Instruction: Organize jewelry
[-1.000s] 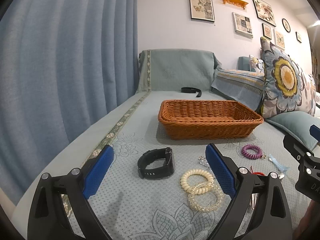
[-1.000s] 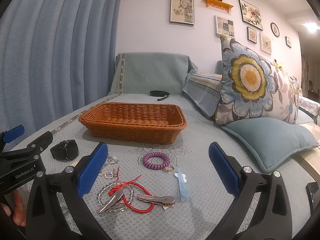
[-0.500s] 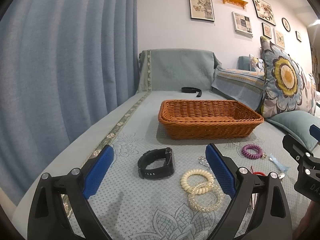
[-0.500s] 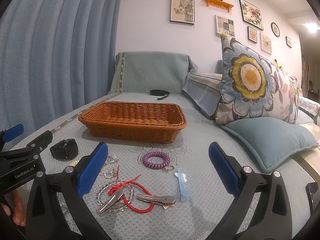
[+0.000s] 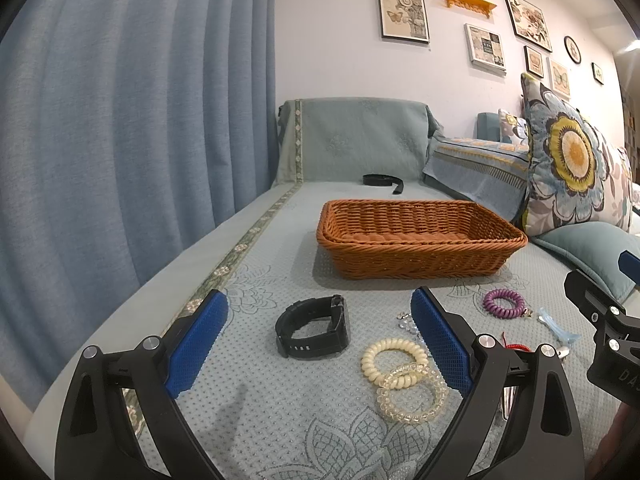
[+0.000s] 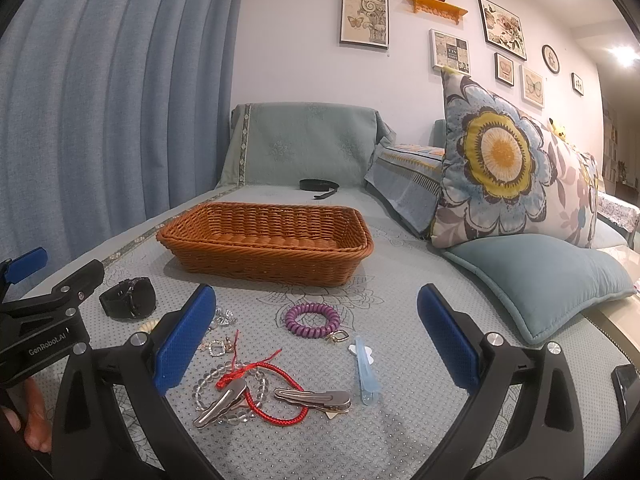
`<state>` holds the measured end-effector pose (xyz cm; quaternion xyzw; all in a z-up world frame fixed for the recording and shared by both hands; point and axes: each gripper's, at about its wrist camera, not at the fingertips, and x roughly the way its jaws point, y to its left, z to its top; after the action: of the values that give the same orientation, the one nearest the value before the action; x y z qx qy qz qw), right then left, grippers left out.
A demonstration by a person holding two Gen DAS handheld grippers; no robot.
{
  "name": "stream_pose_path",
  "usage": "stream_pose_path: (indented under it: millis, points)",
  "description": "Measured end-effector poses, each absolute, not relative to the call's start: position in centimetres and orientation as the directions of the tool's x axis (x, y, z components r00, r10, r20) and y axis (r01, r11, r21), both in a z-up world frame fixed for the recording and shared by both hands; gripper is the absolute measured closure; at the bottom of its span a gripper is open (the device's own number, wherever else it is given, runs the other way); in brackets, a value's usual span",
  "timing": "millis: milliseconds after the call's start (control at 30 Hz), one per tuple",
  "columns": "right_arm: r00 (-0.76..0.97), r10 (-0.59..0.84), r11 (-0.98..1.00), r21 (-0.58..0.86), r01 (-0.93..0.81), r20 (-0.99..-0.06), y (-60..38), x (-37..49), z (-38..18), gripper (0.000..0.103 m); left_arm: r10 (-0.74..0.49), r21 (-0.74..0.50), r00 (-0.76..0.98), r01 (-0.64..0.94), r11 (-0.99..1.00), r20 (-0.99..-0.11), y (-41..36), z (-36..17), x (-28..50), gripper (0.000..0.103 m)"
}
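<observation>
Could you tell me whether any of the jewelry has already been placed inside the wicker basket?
No, the wicker basket shows only its bare woven bottom, while the purple coil bracelet and black watch lie on the cover in front of it.

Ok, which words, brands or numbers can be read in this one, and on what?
"GenRobot.AI": on the left gripper, seen from the right wrist.
"DA": cut-off letters on the right gripper, seen from the left wrist.
Framed pictures and wall clock: too small to read.
</observation>
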<state>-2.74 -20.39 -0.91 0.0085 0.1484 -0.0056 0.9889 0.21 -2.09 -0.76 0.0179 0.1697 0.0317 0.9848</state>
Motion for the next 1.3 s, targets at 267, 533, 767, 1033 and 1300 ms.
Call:
stream_pose_path:
  millis: [267,533,767,1033,1300]
  points:
    - [0.939,-0.008,1.000,0.018,0.015,-0.345,-20.6,-1.8,-1.0,0.007,0.089,0.010,0.930,-0.092,0.996,-0.356,0.7,0.9,0.9,0.013]
    - [0.845,0.103,0.993,0.098,-0.061,-0.525,-22.5,1.3,-1.8,0.007,-0.117,-0.238,0.776,-0.044,0.970,-0.620,8.1,-0.5,6.5,0.015]
    - [0.725,0.119,0.988,0.153,-0.020,-0.679,-25.3,5.7,-3.6,0.015,-0.219,-0.262,0.658,0.034,0.964,-0.720,6.8,-3.2,11.0,0.031]
    - [0.631,0.146,0.988,0.149,-0.048,-0.762,-24.8,11.7,-5.3,0.053,-0.295,-0.340,0.607,0.044,0.939,-0.738,8.1,-5.5,12.1,0.050]
    - [0.603,0.093,0.994,0.039,-0.101,-0.793,-21.6,14.0,-6.3,0.080,-0.231,-0.247,0.599,0.056,0.967,-0.767,6.5,-5.9,12.8,0.063]
